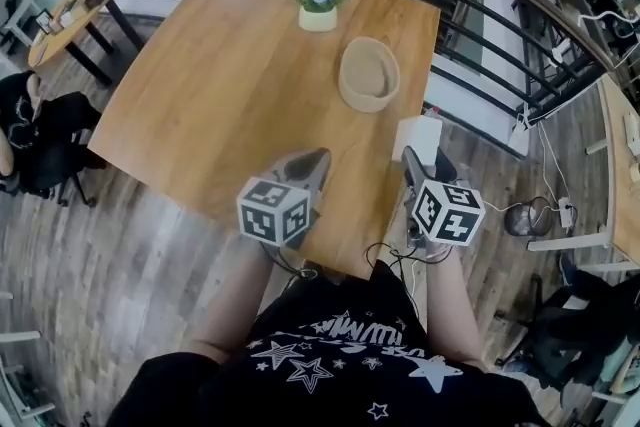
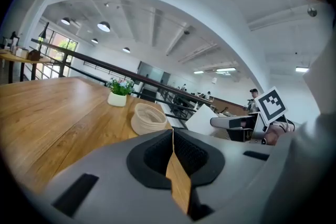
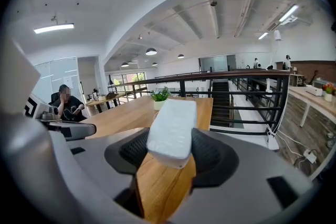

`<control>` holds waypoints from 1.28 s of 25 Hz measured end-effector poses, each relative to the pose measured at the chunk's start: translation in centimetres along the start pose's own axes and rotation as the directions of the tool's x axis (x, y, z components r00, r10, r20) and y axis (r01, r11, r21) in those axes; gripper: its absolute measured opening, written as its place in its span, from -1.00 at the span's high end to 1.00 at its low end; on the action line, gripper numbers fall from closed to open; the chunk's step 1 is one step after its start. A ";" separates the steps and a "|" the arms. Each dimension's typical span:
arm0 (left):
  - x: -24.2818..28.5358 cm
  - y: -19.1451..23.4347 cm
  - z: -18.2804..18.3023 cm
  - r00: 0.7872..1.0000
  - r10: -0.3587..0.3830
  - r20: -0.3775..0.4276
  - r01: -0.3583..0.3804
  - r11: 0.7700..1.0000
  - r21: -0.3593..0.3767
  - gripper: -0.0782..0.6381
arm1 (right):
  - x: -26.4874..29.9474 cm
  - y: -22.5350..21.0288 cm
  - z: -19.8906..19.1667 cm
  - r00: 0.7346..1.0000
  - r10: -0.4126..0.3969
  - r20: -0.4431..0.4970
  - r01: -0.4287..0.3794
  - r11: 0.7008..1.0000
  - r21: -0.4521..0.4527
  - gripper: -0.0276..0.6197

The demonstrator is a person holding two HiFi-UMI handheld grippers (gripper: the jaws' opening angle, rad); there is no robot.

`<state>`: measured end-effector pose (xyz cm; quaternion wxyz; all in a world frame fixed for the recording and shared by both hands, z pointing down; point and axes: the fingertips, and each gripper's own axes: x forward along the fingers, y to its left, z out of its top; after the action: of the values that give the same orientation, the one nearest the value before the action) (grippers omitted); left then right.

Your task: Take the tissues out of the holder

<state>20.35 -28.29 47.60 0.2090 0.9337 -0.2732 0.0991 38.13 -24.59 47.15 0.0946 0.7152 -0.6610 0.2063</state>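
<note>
A white tissue pack [image 1: 418, 137] [image 3: 172, 131] sits between the jaws of my right gripper [image 1: 416, 155] [image 3: 171, 150], which is shut on it near the table's right front edge. The round woven holder [image 1: 368, 75] [image 2: 149, 119] stands apart from the pack, farther back on the wooden table [image 1: 220, 95], and looks empty from above. My left gripper [image 1: 310, 163] [image 2: 172, 136] hovers over the table's front edge with its jaws shut on nothing. In the left gripper view the pack [image 2: 202, 119] shows at the tip of the right gripper [image 2: 231, 123].
A small potted plant [image 1: 319, 3] [image 3: 160, 98] stands behind the holder. A black railing [image 1: 480, 25] runs along the table's right and far sides. Cables [image 1: 545, 205] lie on the floor at right. A seated person [image 1: 25, 130] is at far left.
</note>
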 end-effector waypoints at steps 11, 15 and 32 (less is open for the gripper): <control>0.5 -5.1 0.8 0.999 0.034 0.033 -0.035 0.999 0.031 0.73 | -3.5 -2.8 -0.1 0.999 0.038 0.007 -0.038 0.999 0.013 0.13; 0.3 -7.5 0.2 0.998 0.049 0.031 -0.050 0.998 0.035 0.73 | -5.4 -4.2 -1.1 0.998 0.056 0.004 -0.056 0.998 0.029 0.13; -6.7 -15.8 -4.6 0.987 0.149 0.053 -0.153 0.985 0.078 0.73 | -13.9 -5.0 -6.1 0.987 0.157 0.022 -0.157 0.987 0.035 0.13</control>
<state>23.23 -11.04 44.34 0.1562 0.9201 -0.3439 0.1039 41.45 -8.95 47.44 0.0589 0.6644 -0.7124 0.2183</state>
